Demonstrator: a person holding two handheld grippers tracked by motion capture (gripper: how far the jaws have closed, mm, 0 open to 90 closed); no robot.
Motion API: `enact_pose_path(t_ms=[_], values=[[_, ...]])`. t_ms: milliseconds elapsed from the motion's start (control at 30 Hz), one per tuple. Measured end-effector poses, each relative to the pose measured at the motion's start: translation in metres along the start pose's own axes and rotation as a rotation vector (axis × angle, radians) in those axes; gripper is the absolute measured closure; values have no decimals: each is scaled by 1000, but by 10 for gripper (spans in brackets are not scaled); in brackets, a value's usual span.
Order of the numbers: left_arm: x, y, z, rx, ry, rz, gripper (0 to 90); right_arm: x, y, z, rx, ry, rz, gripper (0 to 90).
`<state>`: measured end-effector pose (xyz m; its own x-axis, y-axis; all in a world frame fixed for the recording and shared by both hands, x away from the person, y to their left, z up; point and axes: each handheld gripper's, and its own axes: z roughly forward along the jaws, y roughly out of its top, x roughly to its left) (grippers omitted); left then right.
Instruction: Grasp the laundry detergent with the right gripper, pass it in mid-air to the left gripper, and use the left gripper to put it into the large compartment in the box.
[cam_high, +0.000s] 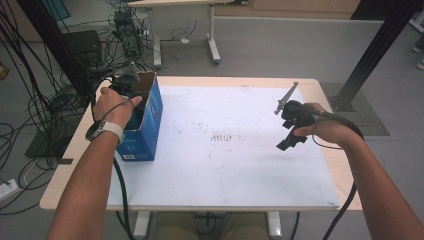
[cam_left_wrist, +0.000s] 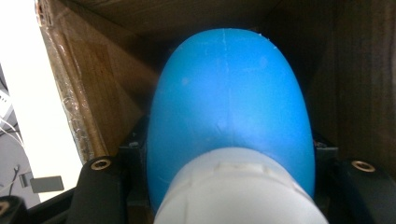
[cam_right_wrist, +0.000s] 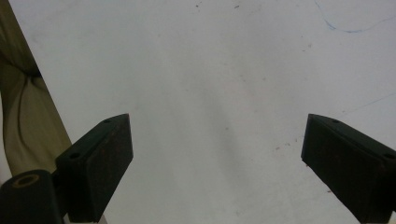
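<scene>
Inside corrugated cardboard box (cam_left_wrist: 107, 70), smooth rounded blue-and-white bottle (cam_left_wrist: 229, 116).

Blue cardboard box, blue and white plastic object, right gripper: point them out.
blue cardboard box (cam_high: 147, 127): high view, blue side wall.
blue and white plastic object (cam_left_wrist: 229, 93): left gripper view, blue rounded top.
right gripper (cam_right_wrist: 217, 149): right gripper view, midway between its fingertips.
</scene>
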<state>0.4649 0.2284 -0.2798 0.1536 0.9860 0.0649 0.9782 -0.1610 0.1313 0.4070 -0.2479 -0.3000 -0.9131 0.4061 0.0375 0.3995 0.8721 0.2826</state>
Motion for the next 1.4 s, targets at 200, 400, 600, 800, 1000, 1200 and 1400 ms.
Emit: enact_pose_path(t_ms=[200,400,600,800,1000,1200,1400], values=[[0,0,0,-2,-1,0,376,0,0,0,1,1,1,89],[0,0,0,-1,-1,1,376,0,0,1,0,1,2,89],[0,0,0,-3,-2,2,376,1,1,0,-1,1,0,89],[0,-1,0,-4,-3,3,375,1,1,1,3,2,1,89],[0,-1,0,-6,-4,2,376,1,2,2,3,3,0,89],[0,-1,0,-6,-3,4,376,2,2,3,2,4,0,89],[0,-1,0,-5,-2,5,376,2,1,2,2,2,1,89]])
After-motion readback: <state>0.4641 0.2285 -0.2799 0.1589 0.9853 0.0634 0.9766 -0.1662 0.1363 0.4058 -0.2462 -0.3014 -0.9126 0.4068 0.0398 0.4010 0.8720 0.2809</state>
